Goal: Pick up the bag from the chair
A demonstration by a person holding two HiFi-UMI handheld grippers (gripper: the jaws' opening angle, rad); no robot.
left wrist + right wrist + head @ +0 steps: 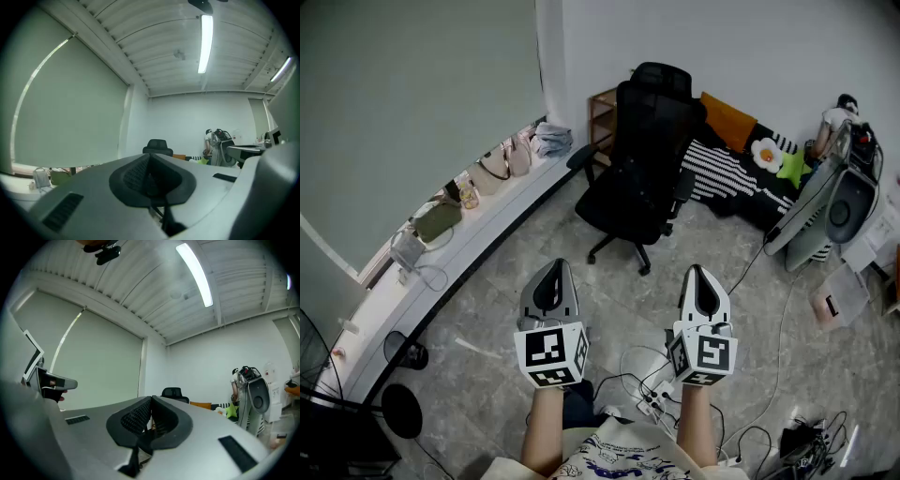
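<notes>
Grey floor (pixel 623 298) separates chair (pixel 642 169) from left claw (pixel 553 268) and right claw (pixel 697 272).

The left hand-held gripper (pixel 552 274) and the right hand-held gripper (pixel 699 277) are held level, side by side and apart, pointing forward. Each has its jaws pressed together with nothing between them. The left forearm (pixel 546 427) and the right forearm (pixel 696 424) reach out behind them.

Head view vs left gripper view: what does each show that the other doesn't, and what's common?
Head view only: the floor, the cables on it, and the wheeled base of the black office chair. Left gripper view only: the ceiling light, plus a close look at the jaws of the left gripper, pressed together and empty. Both: that chair's backrest and the white machine to its right.
</notes>
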